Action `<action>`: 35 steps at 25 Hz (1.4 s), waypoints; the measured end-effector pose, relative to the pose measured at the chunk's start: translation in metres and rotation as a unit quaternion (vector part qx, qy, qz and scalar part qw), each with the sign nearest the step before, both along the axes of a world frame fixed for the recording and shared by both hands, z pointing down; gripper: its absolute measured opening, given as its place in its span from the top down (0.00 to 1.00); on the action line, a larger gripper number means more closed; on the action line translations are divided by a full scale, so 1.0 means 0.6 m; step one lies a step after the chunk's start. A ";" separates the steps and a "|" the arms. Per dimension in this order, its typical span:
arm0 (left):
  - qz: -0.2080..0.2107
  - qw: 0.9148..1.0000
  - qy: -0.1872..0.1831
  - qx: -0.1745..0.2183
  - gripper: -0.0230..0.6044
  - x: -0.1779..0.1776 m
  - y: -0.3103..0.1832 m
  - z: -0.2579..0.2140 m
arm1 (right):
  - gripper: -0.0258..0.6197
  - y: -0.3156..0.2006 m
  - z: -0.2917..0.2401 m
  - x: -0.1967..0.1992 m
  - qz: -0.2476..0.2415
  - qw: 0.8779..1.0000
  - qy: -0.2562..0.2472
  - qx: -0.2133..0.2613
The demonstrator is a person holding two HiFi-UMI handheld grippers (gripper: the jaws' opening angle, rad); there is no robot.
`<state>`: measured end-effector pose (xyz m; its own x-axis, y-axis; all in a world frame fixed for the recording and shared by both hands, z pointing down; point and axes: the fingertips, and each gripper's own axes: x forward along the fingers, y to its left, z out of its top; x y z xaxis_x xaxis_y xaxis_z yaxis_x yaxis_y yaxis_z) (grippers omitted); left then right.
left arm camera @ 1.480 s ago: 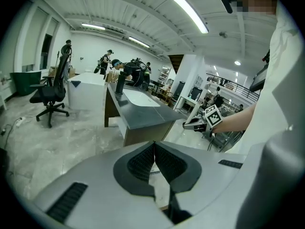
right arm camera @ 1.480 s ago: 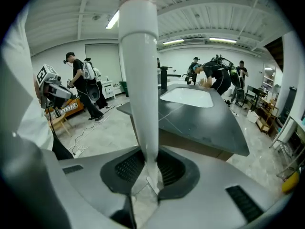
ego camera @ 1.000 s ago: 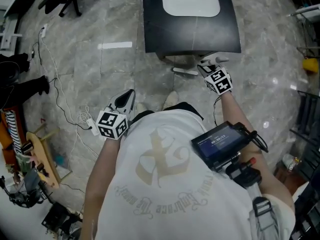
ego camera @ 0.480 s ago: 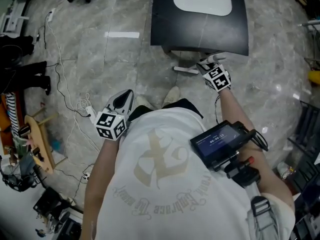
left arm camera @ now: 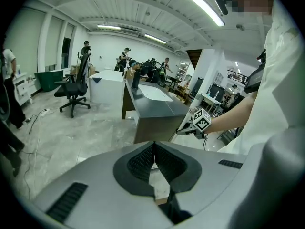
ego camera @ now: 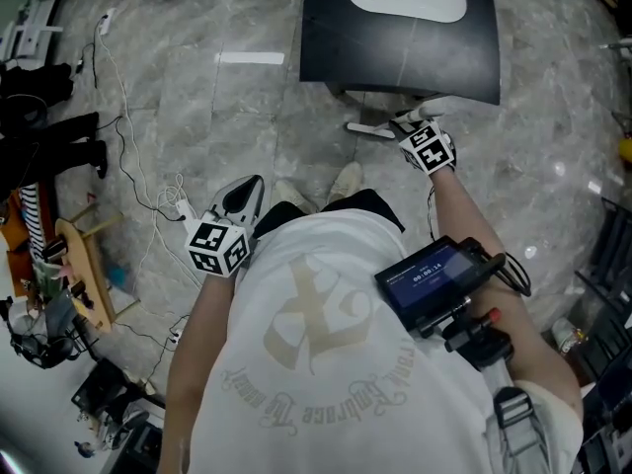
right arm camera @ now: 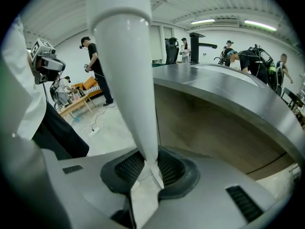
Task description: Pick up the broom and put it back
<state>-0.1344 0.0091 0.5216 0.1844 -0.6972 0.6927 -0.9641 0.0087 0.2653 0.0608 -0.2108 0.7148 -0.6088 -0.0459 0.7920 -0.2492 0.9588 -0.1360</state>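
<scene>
Beside the desk (ego camera: pixel 326 38), right hand-held gripper (right arm camera: pixel 150 168) tight on broom handle (right arm camera: pixel 128 56); left hand-held gripper (left arm camera: pixel 153 163) clenched, empty

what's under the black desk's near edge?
Only a white broom handle shows, just in front of that edge, clamped in the right gripper. The desk covers whatever lies further under it, so no broom head is visible.

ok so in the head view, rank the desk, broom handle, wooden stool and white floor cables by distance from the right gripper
1. broom handle: clamped in the right gripper.
2. dark desk: just beyond it, at the top of the view.
3. white cables: on the floor, left of the person.
4. wooden stool: far left edge.
</scene>
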 end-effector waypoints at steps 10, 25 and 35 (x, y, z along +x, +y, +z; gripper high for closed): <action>0.016 1.000 -0.009 -0.008 0.94 0.006 -0.003 -0.008 | 0.81 -0.019 -0.002 -0.017 0.014 1.000 -0.009 -0.010; -0.011 1.000 -0.015 -0.009 0.94 0.000 0.031 -0.017 | 0.81 -0.061 -0.006 -0.029 0.059 0.998 -0.003 -0.019; -0.007 1.000 -0.015 -0.005 0.94 0.000 0.053 -0.027 | 0.74 -0.056 -0.021 -0.026 0.091 0.995 -0.014 -0.027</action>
<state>-0.1345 0.0409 0.5052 0.1539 -0.6929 0.7045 -0.9712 0.0252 0.2370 0.0451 -0.2444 0.7021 -0.6165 -0.1161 0.7788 -0.4140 0.8891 -0.1951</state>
